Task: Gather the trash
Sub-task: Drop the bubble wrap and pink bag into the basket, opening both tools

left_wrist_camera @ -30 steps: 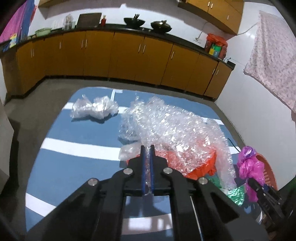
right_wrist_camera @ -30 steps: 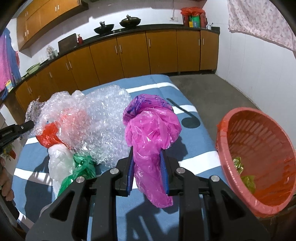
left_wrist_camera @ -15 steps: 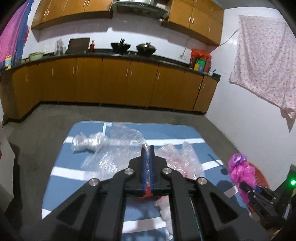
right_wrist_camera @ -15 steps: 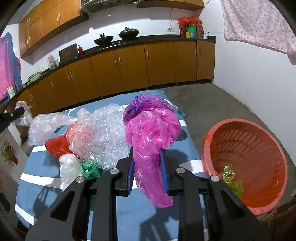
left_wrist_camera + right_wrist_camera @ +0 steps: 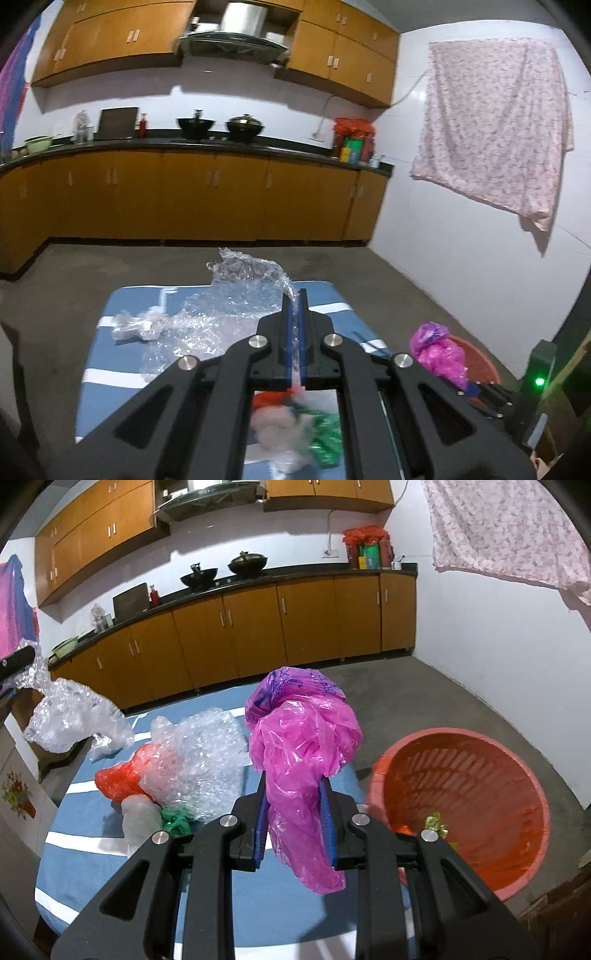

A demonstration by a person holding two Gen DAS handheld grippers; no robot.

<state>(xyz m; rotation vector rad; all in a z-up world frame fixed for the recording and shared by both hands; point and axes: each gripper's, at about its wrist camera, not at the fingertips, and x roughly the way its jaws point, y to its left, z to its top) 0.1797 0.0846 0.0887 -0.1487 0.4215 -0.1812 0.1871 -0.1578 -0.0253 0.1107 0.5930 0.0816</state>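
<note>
The right tool (image 5: 294,814) is clenched on the pink plastic bag (image 5: 301,738), which hangs lengthwise down through its jaws, and the red basket (image 5: 461,812) sits on the floor just to that tool's right and lower, beside the edge of the blue striped bench (image 5: 92,849); so the right hand is plainly the nearer one, and I'd judge its coming move to be a short swing rightward over the rim before letting go. The left tool (image 5: 294,332) is pinched tight on a corner of the bubble wrap (image 5: 240,295), whose sheet trails away down toward the bench. Compared with a second ago, the left tool has risen, peeling the wrap up off the red bag (image 5: 118,779) and green scrap (image 5: 175,819), while the right has drifted closer to the basket, grip unchanged.
</note>
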